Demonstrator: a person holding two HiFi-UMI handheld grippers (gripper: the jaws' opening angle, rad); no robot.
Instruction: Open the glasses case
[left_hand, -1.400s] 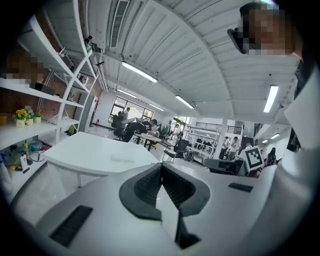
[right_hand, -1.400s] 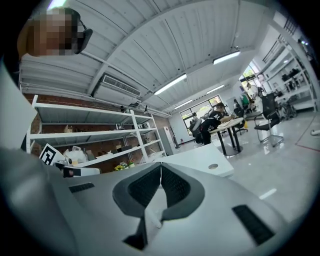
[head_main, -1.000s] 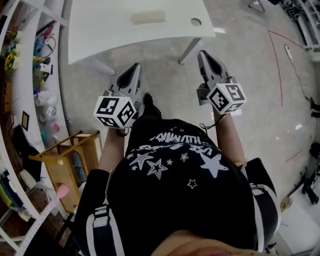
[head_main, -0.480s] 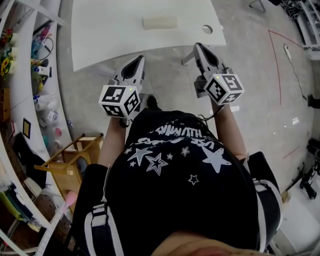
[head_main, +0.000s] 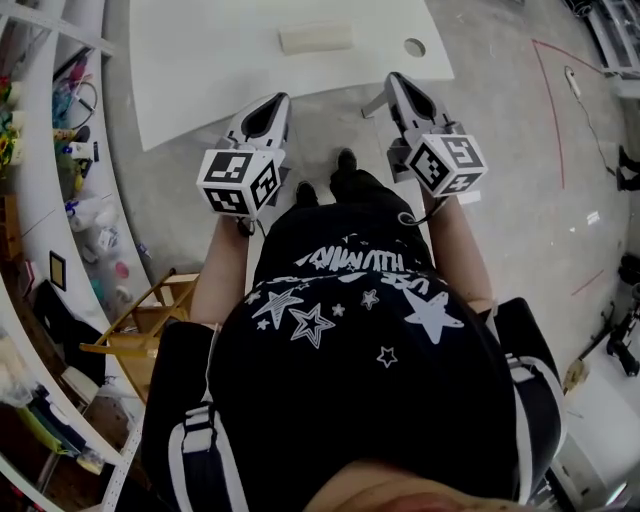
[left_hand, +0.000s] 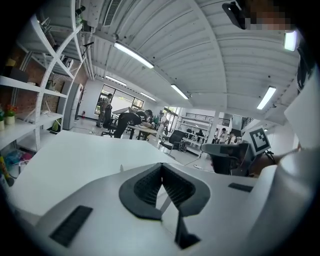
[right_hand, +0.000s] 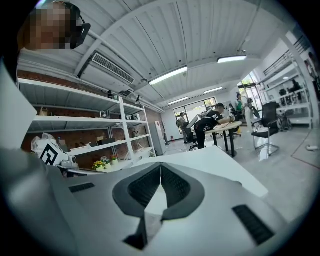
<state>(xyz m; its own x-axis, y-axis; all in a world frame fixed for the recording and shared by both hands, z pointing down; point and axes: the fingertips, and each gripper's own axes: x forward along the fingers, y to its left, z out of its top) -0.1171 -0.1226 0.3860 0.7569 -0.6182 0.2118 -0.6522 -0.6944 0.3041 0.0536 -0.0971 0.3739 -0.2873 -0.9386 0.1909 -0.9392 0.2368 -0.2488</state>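
2 closed, empty tongs: left gripper, right gripper, near table bearing, seemingly, the glasses case.

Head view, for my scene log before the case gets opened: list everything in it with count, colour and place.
Table: one, white, top.
Glasses case: one, cream, on the table.
Cable hole: one, grey, table's right corner.
Shelving: one run, white, left edge.
Stool: one, wooden, lower left.
Floor line: one, red, right.
Shoes: two, black, between the tools.
Left tool: grey, shut, empty.
Right tool: grey, shut, empty.
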